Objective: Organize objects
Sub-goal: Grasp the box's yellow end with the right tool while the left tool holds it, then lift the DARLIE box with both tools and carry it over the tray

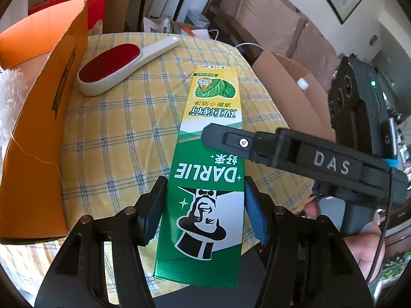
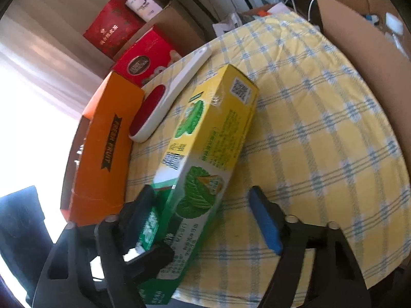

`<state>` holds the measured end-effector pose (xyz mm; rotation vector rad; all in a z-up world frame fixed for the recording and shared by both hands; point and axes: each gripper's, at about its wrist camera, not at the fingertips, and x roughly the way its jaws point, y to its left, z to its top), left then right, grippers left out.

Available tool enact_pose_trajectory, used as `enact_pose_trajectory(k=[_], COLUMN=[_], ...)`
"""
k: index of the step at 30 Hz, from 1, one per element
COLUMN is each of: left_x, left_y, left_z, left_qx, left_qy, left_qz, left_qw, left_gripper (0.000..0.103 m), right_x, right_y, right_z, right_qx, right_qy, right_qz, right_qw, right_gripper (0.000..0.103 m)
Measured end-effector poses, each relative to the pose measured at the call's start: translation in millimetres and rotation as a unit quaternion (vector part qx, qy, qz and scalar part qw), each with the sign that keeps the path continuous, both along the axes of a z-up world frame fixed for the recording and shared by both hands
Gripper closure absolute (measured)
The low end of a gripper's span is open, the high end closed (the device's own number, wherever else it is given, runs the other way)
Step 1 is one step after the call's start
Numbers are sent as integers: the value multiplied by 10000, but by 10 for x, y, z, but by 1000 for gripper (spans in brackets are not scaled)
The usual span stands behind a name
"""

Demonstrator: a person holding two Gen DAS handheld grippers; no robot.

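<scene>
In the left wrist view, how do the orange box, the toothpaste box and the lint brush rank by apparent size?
1. orange box, cut off by the frame edge.
2. toothpaste box, enlarged by nearness to the camera.
3. lint brush, farthest away.

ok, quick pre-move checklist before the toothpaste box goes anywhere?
1. Left gripper jaws flank the green and yellow Darlie toothpaste box near its green end: ok.
2. Left pads actually pressing on the box: cannot tell; a thin gap seems to show on the right side.
3. Right gripper grip: not ok; the box lies against one pad, the blue pad stands clear.
4. Orange cardboard fruit box open at the top: ok, something white and fluffy already inside.
5. Red and white lint brush clear of the toothpaste box: ok, lying apart on the yellow checked tablecloth.
</scene>
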<state>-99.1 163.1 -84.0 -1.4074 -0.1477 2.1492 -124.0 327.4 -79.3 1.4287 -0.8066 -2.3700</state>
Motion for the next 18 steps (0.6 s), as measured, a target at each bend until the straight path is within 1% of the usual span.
enact_pose_trajectory(k=[1,5,8,13,18], left_x=[6,31,47,38,-23], left_y=[-10,-51,-94,-231,-430], left_z=[13,91,214,469,737], left_qx=[30,147,222,389,390], left_qy=[14,59,157,342,578], left_qz=[11,56,69,101,263], left_qw=[10000,9999,9996,9986,9972], left_gripper=[48,49,49,49,49], right_x=[-7,11,35,42,-39], right_y=[-9,-57,-96,-214,-410], right_z=[19,108,223,503,764], right_qx=[-53,78,120,247,311], right_qy=[-10,72,186,475,662], right_qz=[16,1,16,117,313], right_qw=[10000,9999,9998,9985,9968], right_gripper=[45,45,45,45,45])
